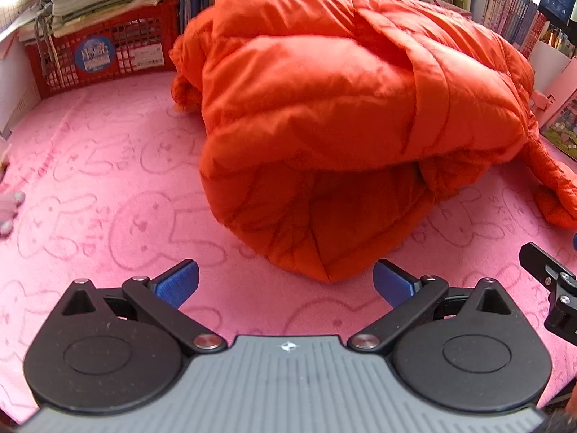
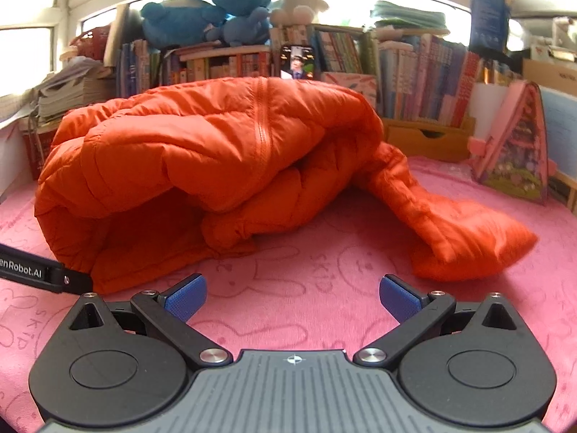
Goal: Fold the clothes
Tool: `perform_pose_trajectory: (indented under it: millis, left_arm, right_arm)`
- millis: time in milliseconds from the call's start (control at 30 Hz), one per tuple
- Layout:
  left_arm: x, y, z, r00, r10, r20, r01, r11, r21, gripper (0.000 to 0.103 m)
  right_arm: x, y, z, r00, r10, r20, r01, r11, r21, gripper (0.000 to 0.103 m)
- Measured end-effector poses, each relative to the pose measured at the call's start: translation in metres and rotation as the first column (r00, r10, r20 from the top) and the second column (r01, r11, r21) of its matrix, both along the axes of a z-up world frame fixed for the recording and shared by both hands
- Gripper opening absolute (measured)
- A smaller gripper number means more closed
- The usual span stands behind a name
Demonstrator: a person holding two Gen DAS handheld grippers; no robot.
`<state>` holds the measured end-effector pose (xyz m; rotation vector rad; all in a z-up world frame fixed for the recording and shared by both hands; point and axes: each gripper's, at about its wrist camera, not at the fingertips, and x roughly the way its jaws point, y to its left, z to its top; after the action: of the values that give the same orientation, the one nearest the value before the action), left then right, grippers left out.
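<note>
An orange puffer jacket [image 1: 324, 115] lies folded over itself in a bulky heap on the pink rabbit-print blanket [image 1: 101, 187]. In the right wrist view the same jacket [image 2: 202, 155] shows its zipper on top, and one sleeve [image 2: 450, 231] trails out to the right on the blanket [image 2: 306, 281]. My left gripper [image 1: 285, 283] is open just short of the jacket's near fold, nothing between its blue pads [image 1: 178, 283]. My right gripper [image 2: 293, 297] is open too, a little back from the jacket, over bare blanket. Part of the other gripper shows at each view's edge.
A red plastic crate [image 1: 104, 54] under stacked papers stands at the back left. Rows of books [image 2: 414, 75] with plush toys [image 2: 216, 0] on top line the back. A pink house-shaped toy [image 2: 515, 144] stands at the right edge.
</note>
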<state>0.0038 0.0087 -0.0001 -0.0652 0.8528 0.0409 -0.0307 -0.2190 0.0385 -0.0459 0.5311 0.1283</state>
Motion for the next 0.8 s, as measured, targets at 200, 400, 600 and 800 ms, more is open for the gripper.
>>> perform_pose_trajectory:
  millis: [200, 400, 600, 800]
  left_arm:
    - [0.009, 0.003, 0.005, 1.0, 0.01, 0.015, -0.01, 1.0, 0.023, 0.103]
    - [0.017, 0.002, 0.0, 1.0, 0.025, 0.004, -0.026, 0.999, 0.041, 0.103]
    - [0.026, 0.009, -0.011, 0.998, 0.055, -0.031, -0.053, 0.997, 0.064, 0.103]
    - [0.027, 0.03, -0.001, 0.993, 0.116, 0.005, -0.116, 0.992, 0.047, 0.103]
  right_arm:
    - [0.019, 0.0, 0.003, 1.0, 0.028, -0.002, -0.028, 0.997, -0.07, 0.103]
    - [0.033, 0.004, 0.001, 0.997, 0.076, -0.003, -0.075, 0.989, -0.124, 0.103]
    - [0.047, 0.019, -0.008, 0.993, 0.117, -0.022, -0.119, 0.982, -0.146, 0.103]
    - [0.071, 0.037, -0.014, 0.987, 0.158, -0.019, -0.16, 0.978, -0.134, 0.103]
